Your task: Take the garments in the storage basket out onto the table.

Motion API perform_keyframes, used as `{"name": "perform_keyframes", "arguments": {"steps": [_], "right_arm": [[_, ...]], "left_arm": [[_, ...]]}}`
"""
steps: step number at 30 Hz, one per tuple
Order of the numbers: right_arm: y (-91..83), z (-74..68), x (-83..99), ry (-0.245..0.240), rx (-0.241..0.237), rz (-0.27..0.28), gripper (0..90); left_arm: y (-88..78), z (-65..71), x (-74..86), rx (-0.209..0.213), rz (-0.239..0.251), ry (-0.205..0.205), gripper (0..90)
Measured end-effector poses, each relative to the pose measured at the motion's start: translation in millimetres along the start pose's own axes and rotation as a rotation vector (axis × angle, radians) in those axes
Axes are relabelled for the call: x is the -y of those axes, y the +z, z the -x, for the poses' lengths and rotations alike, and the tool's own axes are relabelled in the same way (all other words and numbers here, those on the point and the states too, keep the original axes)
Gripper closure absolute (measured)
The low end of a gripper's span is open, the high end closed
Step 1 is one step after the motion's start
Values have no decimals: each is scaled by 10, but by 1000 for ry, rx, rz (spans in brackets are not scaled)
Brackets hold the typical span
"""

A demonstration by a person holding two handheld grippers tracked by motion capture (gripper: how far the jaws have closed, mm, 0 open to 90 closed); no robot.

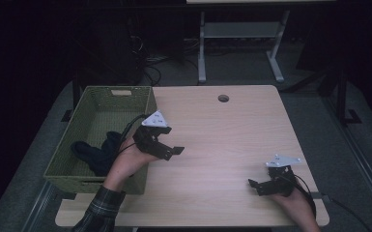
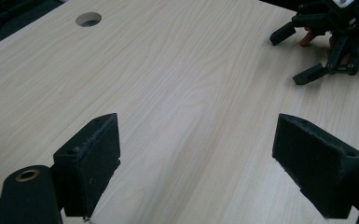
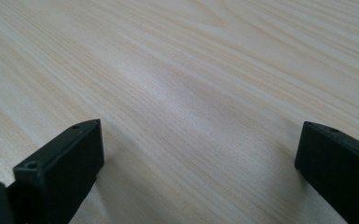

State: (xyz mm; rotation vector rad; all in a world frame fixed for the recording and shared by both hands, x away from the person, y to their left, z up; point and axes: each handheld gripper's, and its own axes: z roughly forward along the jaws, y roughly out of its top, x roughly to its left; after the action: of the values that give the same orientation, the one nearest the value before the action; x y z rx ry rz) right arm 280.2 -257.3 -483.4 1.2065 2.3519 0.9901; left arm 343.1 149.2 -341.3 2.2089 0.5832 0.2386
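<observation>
Both grippers held empty over the bare table, dark cloth lying in the basket.

The left gripper, at centre left of the high view, is seen spread wide with nothing between its jaws, just beside the right wall of the green basket; the right gripper, at lower right, is likewise spread and empty. The dark cloth is bundled in the lower part of the basket, at the left of the frame. The step is judged to be between moves; a reach back over the basket wall would be needed next. Open table is left between the grippers, and the near edge lies close under the right gripper.
</observation>
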Motion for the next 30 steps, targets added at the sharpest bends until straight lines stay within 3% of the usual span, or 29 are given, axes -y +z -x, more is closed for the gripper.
{"name": "perform_keyframes", "arguments": {"steps": [9, 30], "right_arm": [[0, 0, 0, 0, 0, 0, 8], [0, 0, 0, 0, 0, 0, 8]], "left_arm": [[-90, -47, 20, -10, -16, 3, 148], [-336, -185, 107, -65, -24, -37, 148]]}}
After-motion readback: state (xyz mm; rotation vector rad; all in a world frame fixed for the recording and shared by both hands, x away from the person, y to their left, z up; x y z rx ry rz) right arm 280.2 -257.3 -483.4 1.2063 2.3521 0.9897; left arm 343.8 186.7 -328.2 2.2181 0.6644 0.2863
